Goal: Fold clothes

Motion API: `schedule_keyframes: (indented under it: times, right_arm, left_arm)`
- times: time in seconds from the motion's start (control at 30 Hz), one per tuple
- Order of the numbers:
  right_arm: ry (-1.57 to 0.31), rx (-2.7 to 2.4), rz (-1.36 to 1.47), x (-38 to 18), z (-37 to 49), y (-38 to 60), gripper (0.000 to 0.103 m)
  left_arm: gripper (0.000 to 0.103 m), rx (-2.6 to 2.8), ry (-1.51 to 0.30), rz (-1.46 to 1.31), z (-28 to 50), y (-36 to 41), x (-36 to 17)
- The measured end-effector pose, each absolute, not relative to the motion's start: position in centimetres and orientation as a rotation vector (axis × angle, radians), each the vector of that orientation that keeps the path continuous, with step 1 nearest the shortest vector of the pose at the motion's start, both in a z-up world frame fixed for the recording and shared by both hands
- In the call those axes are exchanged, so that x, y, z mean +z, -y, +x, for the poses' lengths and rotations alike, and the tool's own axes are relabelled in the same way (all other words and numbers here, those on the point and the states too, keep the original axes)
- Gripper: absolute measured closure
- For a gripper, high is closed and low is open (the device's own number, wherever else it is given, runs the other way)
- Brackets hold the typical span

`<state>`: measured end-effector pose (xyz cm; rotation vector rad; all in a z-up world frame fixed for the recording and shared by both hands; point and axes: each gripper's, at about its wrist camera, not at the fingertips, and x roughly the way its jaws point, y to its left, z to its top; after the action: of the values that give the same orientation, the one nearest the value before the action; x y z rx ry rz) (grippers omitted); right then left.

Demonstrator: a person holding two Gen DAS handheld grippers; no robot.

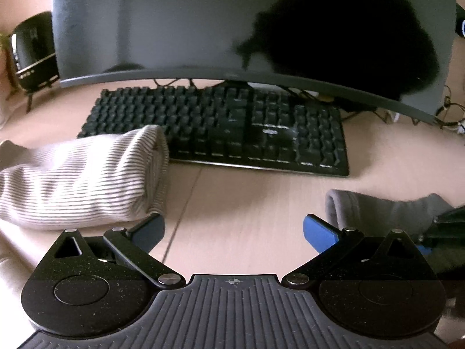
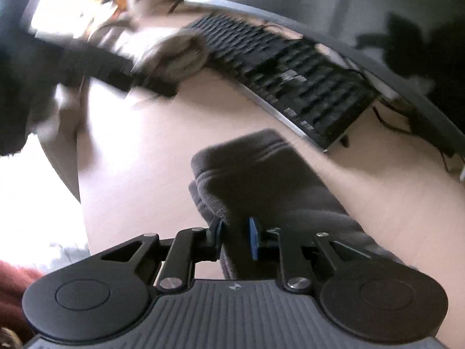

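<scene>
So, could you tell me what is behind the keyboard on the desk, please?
Directly behind the keyboard stands a dark curved monitor, switched off. Cables trail beneath its right end. Its lower edge overhangs the keyboard's rear, so most of its stand is hidden.

Your left wrist view is evenly and softly lit, with the desk (image 1: 247, 203) a warm pale tone. The monitor (image 1: 203, 23) reflects a large dark shape on its right half. Slight motion smear softens the keyboard (image 1: 221, 128) and the striped cloth (image 1: 81, 180); the fisheye lens bends the monitor's lower edge into an arc.

Your right wrist view is harsher: strong light blows out the left edge and top left corner to white. Everything at upper left is heavily motion-blurred, while the dark cloth (image 2: 261, 180) near the middle stays fairly sharp.
</scene>
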<state>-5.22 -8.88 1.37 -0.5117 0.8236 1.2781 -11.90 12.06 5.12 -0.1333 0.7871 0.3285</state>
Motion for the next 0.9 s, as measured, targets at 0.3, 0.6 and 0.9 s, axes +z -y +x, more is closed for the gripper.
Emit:
schedule_keyframes:
  times: [0.3,0.6,0.9]
  right_arm:
    - [-0.888,1.057,-0.302,5.4,1.5,10.7,0.096]
    - [-0.891,0.918,-0.194,5.5,1.2,12.5,0.096]
    - [-0.869,0.410,-0.008,7.7,-3.1,25.5,0.047]
  left_arm:
    - [0.000,0.178,-0.776,-0.114,-9.9,-9.8,4.8]
    - [0.000,-0.110,-0.764,0.259,-4.1,-3.6,2.3]
    - [0.061,-0.257,-0.754,0.461,-2.7,-0.6,0.8]
